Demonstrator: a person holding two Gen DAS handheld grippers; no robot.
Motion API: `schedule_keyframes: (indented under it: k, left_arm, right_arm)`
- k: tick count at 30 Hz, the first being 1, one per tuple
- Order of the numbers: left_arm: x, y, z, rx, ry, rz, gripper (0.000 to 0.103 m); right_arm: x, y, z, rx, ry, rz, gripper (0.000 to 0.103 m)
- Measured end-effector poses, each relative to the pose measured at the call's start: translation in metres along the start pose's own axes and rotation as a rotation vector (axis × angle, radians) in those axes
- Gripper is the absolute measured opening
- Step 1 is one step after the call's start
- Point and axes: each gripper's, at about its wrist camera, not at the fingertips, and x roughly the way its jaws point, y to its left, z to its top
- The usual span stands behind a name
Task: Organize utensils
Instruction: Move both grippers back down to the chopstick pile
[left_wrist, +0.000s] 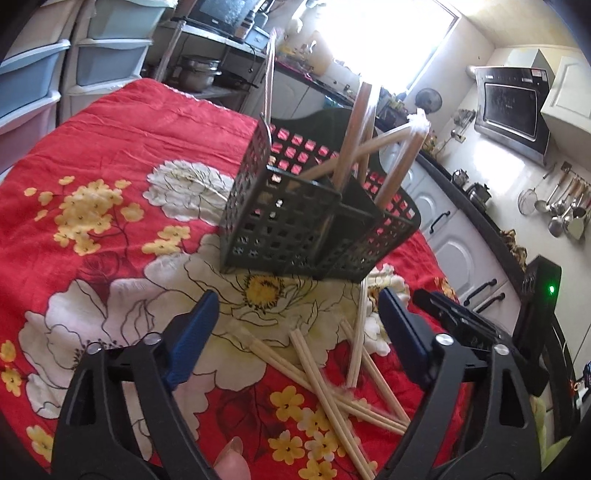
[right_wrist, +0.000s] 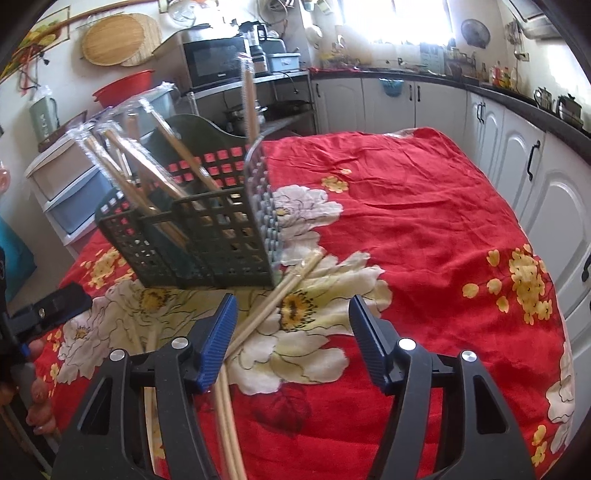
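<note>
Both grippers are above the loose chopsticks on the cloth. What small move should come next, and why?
Probably lower the left gripper onto the loose chopsticks and close. Its jaws are open and empty, the sticks lie between them, and the black basket already holds wrapped pairs.

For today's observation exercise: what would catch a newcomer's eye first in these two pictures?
First, the red flowered cloth covering the table. On it stands a dark lattice basket holding wrapped chopsticks that lean out of its top. Loose chopsticks lie scattered before it, between the open left gripper and right gripper.
</note>
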Motion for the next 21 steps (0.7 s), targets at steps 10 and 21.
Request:
schedule_keyframes:
  k: [10, 21]
  left_arm:
    - [0.019, -0.003, -0.009, 0.008, 0.073, -0.014, 0.057]
    - [0.039, -0.007, -0.015, 0.004, 0.148, -0.034, 0.039]
  right_arm:
    - [0.016, -0.013, 0.016, 0.018, 0.032, -0.017, 0.050]
    - [0.060, -0.026, 0.028, 0.077, 0.145, 0.014, 0.034]
